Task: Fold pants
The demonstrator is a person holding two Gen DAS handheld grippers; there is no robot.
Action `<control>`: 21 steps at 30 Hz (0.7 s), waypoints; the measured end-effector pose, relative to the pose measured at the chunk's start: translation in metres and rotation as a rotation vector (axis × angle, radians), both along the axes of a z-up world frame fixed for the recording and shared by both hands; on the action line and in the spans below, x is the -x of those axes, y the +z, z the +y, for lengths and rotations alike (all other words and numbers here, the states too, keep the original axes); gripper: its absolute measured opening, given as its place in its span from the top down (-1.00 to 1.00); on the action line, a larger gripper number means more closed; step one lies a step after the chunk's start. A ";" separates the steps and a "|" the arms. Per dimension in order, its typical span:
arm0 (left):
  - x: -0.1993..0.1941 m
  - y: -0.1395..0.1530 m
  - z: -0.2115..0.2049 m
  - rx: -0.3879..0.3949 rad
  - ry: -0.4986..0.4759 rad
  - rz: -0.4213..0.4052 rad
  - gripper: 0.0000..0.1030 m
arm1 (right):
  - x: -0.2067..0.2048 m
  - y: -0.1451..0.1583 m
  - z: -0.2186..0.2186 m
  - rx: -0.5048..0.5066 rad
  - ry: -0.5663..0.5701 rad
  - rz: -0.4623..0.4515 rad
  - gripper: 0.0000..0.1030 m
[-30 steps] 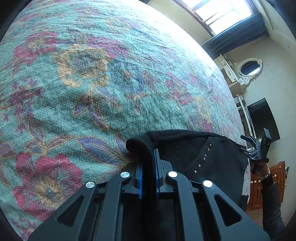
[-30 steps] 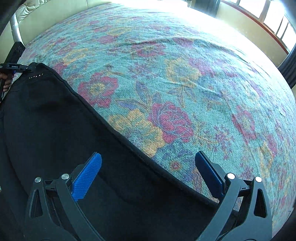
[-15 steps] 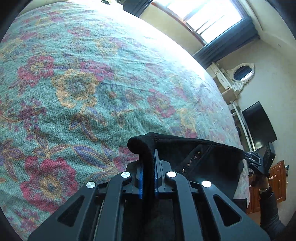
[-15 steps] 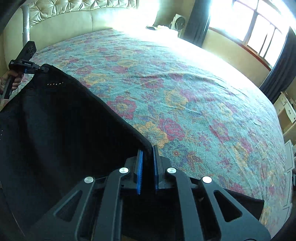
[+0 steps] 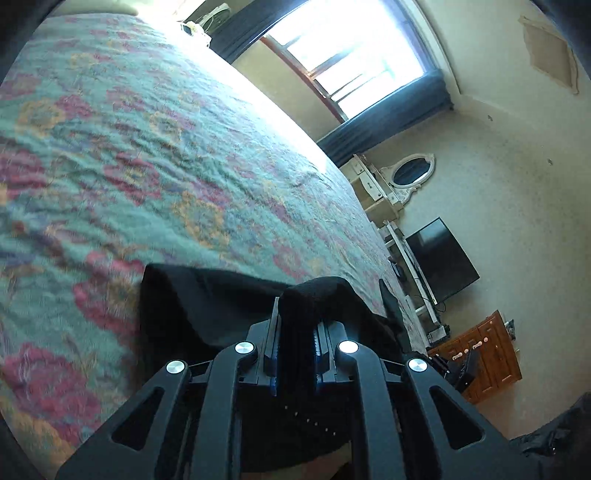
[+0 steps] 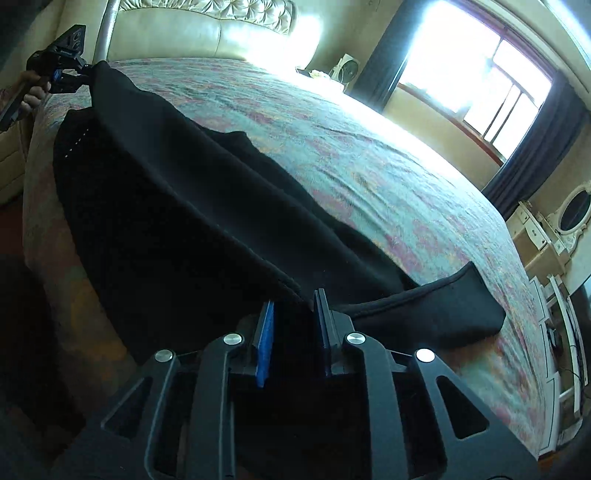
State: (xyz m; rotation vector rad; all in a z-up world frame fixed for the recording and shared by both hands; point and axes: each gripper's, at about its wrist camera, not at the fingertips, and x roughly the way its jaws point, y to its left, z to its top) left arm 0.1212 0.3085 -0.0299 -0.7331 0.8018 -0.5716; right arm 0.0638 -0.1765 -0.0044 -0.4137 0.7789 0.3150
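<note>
So that the black pants (image 6: 177, 221) hang stretched above the bed (image 6: 369, 166), the left tongs (image 5: 295, 334) and right tongs (image 6: 293, 317) each pinch an edge, both slowly opening.

Black pants (image 6: 177, 206) on floral bed (image 6: 369, 155)

Home bedroom: floral bedspread (image 5: 155, 155), tufted headboard (image 6: 207, 29), curtained window (image 5: 351, 55), wall TV (image 5: 441, 258).

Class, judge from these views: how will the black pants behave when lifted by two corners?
The black pants are probably floppy: they sag between the left gripper and right gripper. They likely crease easily, since one leg end drapes on the bedspread.
</note>
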 end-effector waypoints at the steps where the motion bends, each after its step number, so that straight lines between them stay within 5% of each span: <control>1: 0.011 -0.012 0.003 0.010 0.008 0.048 0.61 | 0.001 0.003 -0.005 -0.083 -0.034 0.030 0.18; 4: 0.044 -0.032 0.004 -0.064 0.071 0.133 0.56 | -0.003 0.014 -0.036 -0.472 -0.199 0.130 -0.38; 7: 0.067 -0.038 0.009 0.044 0.197 0.144 0.56 | -0.016 0.004 -0.065 -0.791 -0.378 0.272 -0.43; 9: 0.077 -0.036 0.006 0.126 0.278 0.138 0.28 | -0.020 -0.007 -0.076 -0.918 -0.471 0.315 -0.43; 13: 0.081 -0.027 -0.016 0.290 0.347 0.100 0.16 | -0.025 -0.030 -0.070 -1.024 -0.577 0.391 -0.43; 14: 0.078 -0.025 -0.022 0.300 0.359 0.103 -0.01 | -0.026 -0.034 -0.068 -1.040 -0.600 0.393 -0.43; 15: 0.073 -0.023 -0.028 0.285 0.376 0.112 -0.15 | -0.026 -0.037 -0.065 -1.048 -0.619 0.385 -0.44; 21: 0.034 -0.031 -0.053 0.215 0.450 0.211 -0.14 | -0.040 -0.039 -0.060 -1.019 -0.684 0.358 -0.30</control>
